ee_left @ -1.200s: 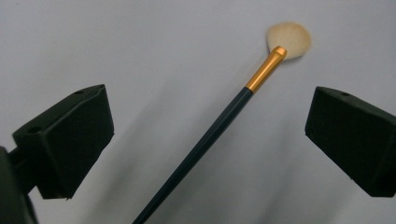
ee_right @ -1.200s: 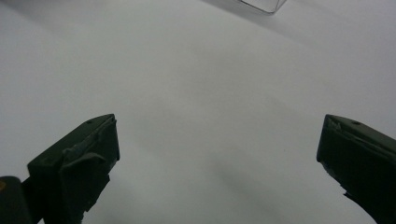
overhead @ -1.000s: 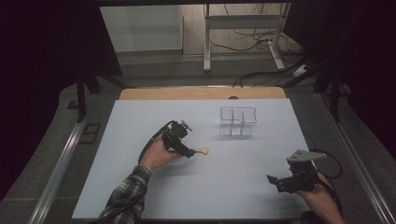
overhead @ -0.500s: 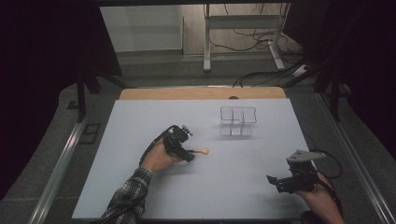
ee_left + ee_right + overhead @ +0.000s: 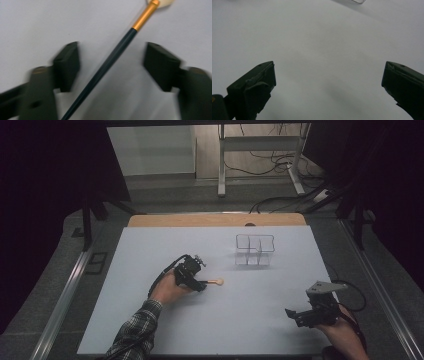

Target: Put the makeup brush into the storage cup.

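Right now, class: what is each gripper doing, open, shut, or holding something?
Left gripper: jaws have just been closing around the brush, pads not yet touching it, so open.
Right gripper: open, holding nothing.

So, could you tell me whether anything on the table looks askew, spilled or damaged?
Nothing stands out. The brush lies flat on the white table, slanting between the left gripper jaws, which have just been closing but don't touch it. The clear organizer stands upright.

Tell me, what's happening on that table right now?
Left gripper jaws just been closing around brush, pads not touching yet. Right gripper open, idle. Clear organizer beyond; nothing in the way.
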### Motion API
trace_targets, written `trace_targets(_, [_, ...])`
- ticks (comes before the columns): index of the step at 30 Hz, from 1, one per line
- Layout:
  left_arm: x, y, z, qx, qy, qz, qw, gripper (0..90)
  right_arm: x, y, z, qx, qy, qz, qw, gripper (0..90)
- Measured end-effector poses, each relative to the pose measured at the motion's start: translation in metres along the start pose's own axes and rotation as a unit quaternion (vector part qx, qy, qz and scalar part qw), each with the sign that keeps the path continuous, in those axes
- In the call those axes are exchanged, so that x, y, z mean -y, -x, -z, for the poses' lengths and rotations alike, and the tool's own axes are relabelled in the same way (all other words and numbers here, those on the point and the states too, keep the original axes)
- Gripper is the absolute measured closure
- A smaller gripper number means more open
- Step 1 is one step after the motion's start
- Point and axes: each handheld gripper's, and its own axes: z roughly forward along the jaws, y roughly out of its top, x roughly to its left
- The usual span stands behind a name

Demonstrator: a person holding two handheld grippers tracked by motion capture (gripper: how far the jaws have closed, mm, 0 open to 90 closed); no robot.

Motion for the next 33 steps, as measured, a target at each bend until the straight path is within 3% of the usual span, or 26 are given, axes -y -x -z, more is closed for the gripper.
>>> trace_targets(1, [0.0, 0.0, 0.001, 0.002, -0.002, -0.007, 1.0, 39.6, 0.0, 0.0, 0.0, 0.0, 0.0, 0.0, 1.0, 0.0])
trace_targets(2, [0.001, 0.001, 0.003, 0.005, -0.001, -0.011, 0.9999, 54.3, 0.0, 0.0, 0.0, -0.001, 0.0, 0.0, 1.0, 0.0])
trace_targets(3, [0.001, 0.001, 0.004, 0.007, -0.001, -0.015, 0.9999, 54.3, 0.0, 0.0, 0.0, -0.001, 0.0, 0.0, 1.0, 0.0])
trace_targets(4, [0.002, 0.002, 0.004, 0.009, -0.001, -0.016, 0.9998, 64.2, 0.0, 0.0, 0.0, 0.0, 0.0, 0.001, 1.0, 0.0])
trace_targets(5, [0.002, 0.002, 0.005, 0.017, -0.002, -0.019, 0.9997, 82.6, 0.0, 0.0, 0.0, -0.001, -0.001, 0.001, 1.0, 0.0])
trace_targets(24, [0.005, 0.004, 0.005, 0.011, 0.008, -0.012, 0.9998, 83.4, 0.0, 0.0, 0.0, -0.002, -0.001, 0.002, 1.0, 0.1])
trace_targets(28, [0.008, 0.003, 0.008, 0.015, 0.029, 0.0, 0.9995, 83.4, 0.0, 0.0, 0.0, -0.002, -0.001, 0.002, 1.0, 0.0])
trace_targets(33, [0.012, 0.002, 0.016, 0.032, 0.064, 0.017, 0.9973, 83.4, 0.0, 0.0, 0.0, -0.003, 0.0, 0.002, 1.0, 0.1])
